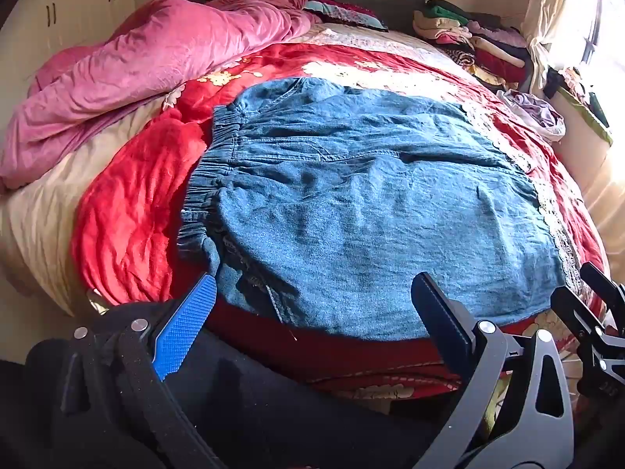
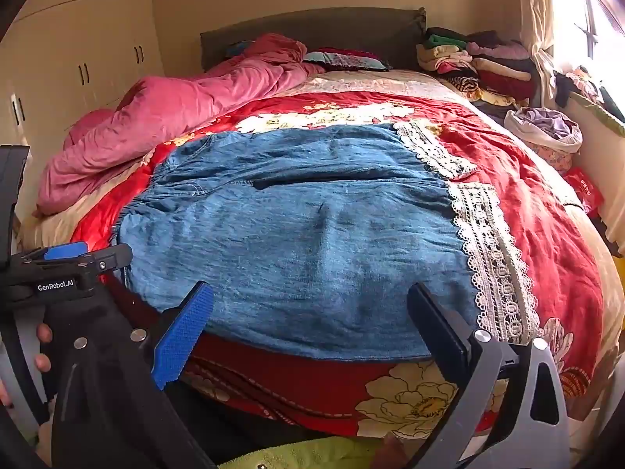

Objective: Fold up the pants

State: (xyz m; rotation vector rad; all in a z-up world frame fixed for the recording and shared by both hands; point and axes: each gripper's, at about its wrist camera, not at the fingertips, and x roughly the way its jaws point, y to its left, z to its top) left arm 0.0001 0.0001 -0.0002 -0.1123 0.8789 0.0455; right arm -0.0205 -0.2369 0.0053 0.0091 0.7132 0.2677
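**Flat denim pants on the bed**

Broadly, a red floral bedspread fills both frames. Centred on it lie soft, wrinkled blue denim pants, long axis left-right: gathered elastic waistband left, white lace hems right. Left gripper and right gripper hover spread wide, grasping nothing.

Both wrist views low, facing headboard; share pants.

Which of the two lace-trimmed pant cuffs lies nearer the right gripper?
The lower, longer lace cuff, running down beside the right gripper. The other cuff lies farther up the bed, toward the headboard.
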